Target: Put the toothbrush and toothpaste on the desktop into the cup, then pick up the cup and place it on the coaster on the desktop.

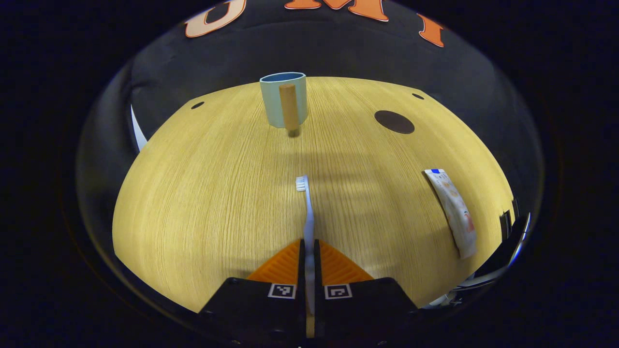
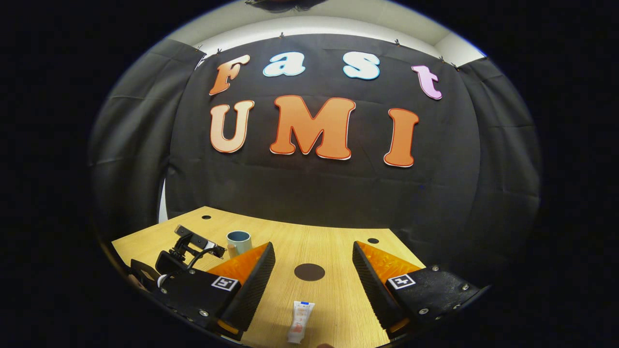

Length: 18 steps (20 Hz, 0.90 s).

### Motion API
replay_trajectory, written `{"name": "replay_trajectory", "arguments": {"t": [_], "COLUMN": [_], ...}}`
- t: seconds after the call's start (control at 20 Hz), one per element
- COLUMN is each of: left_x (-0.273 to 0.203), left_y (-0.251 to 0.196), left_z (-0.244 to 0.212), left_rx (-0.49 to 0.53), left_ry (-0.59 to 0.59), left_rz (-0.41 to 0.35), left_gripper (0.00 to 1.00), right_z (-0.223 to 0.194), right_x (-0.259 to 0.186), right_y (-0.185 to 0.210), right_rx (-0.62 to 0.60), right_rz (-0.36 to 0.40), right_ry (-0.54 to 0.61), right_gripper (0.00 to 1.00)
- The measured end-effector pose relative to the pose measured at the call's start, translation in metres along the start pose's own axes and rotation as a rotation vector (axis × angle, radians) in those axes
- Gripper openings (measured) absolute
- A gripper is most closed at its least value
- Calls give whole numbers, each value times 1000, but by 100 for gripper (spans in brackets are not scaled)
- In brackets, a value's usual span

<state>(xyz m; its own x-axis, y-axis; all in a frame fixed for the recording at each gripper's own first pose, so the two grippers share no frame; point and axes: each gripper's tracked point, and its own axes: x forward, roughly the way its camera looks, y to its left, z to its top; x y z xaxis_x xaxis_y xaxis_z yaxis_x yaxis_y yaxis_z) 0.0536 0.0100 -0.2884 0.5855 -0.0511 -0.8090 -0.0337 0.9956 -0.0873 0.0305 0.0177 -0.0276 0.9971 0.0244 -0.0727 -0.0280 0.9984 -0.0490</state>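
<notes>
In the left gripper view the left gripper [image 1: 309, 251] has its jaws clenched on the handle of the toothbrush [image 1: 308, 212], both fingers pressing its sides; the brush runs straight ahead out of the jaws, bristle head at the far end, over the wooden desktop [image 1: 203, 193]; whether the head touches the wood I cannot tell. Straight beyond the brush head, well apart from it, stands the cup [image 1: 283, 99] — upright, pale, its wooden handle turned toward the jaws; ahead and to the right of the jaws lies the dark round coaster [image 1: 394, 122], flat on the wood and apart from the cup; the toothpaste [image 1: 452, 210] lies flat to the right of the jaws, cap end pointing away. In the right gripper view the right gripper [image 2: 313, 275] has its jaws released, spread wide with nothing between them but the desktop; the toothpaste [image 2: 300, 321] lies just below and between the fingers, touched by neither; the coaster [image 2: 309, 272] sits straight ahead between them, farther off; the cup [image 2: 239, 240] stands ahead to the left, beyond the left finger, and near it — further left still — is the left gripper [image 2: 193, 251], seen from the side.
</notes>
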Motion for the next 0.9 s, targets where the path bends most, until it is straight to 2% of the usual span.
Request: {"name": "replay_trajectory", "arguments": {"t": [0.15, 0.45, 0.9], "left_x": [-2, -3, -11], "left_y": [2, 1, 5], "left_z": [-2, -2, 1], "left_rx": [-13, -7, -14], "left_ry": [5, -9, -24], "left_rz": [-11, -25, -25], "left_gripper": [7, 1, 1], "right_z": [0, -1, -3], "right_x": [-1, -3, -5], "right_y": [0, 1, 0], "right_rx": [-2, -2, -2], "right_rz": [0, 2, 4], "right_ry": [1, 4, 11], "right_gripper": [96, 96, 96]}}
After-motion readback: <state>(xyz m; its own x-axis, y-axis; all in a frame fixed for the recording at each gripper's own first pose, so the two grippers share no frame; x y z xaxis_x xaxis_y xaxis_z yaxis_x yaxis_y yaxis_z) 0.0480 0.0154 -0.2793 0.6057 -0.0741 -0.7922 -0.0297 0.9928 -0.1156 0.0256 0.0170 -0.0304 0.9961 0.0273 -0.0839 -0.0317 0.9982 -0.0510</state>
